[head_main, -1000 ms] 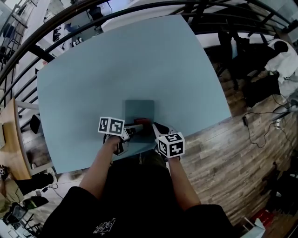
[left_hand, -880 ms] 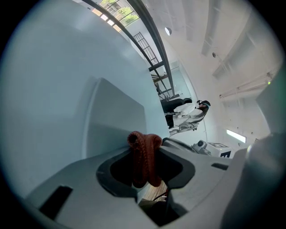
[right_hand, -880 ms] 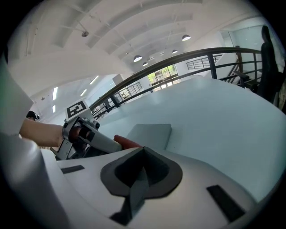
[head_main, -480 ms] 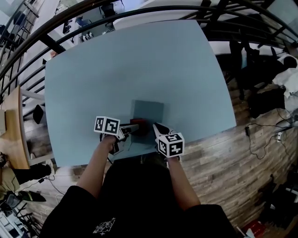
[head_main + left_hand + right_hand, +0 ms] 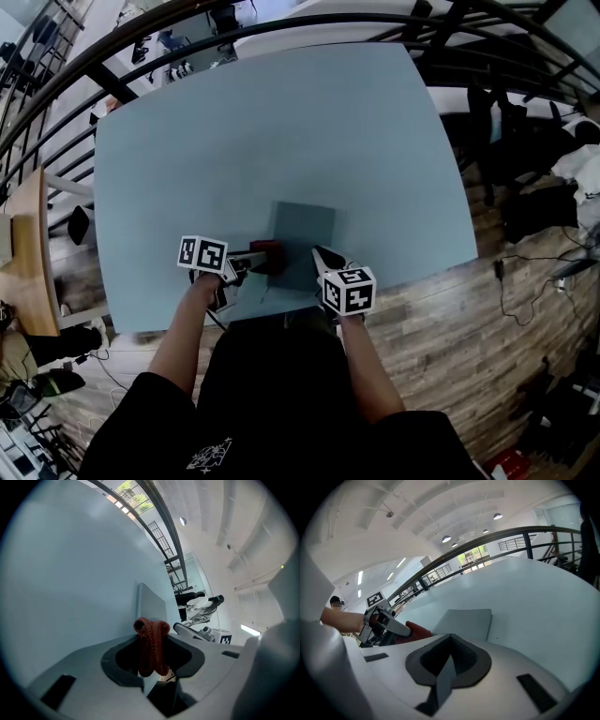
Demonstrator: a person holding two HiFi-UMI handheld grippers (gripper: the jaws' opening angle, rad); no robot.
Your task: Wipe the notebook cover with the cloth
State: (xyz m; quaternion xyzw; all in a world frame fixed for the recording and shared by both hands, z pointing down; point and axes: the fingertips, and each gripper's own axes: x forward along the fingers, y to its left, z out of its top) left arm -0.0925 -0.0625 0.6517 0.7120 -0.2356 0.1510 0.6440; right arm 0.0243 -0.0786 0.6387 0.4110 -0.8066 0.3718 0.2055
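gripping a bunched red cloth (image 5: 151,644) in the left gripper (image 5: 255,257), jaws pinched tight on it, at the left edge of the grey notebook (image 5: 302,234). lying flat near the front edge of the pale blue worktop (image 5: 262,141). holding the right gripper (image 5: 323,255) closed and empty, just beside the notebook's near right side.

You are wearing a black short-sleeved shirt (image 5: 272,394) bearing a small white print (image 5: 210,457). Your left claw (image 5: 261,256) and right claw (image 5: 321,253) are showing pale grey shells, dark around the jaws, each carrying a black-and-white marker cube (image 5: 202,253).
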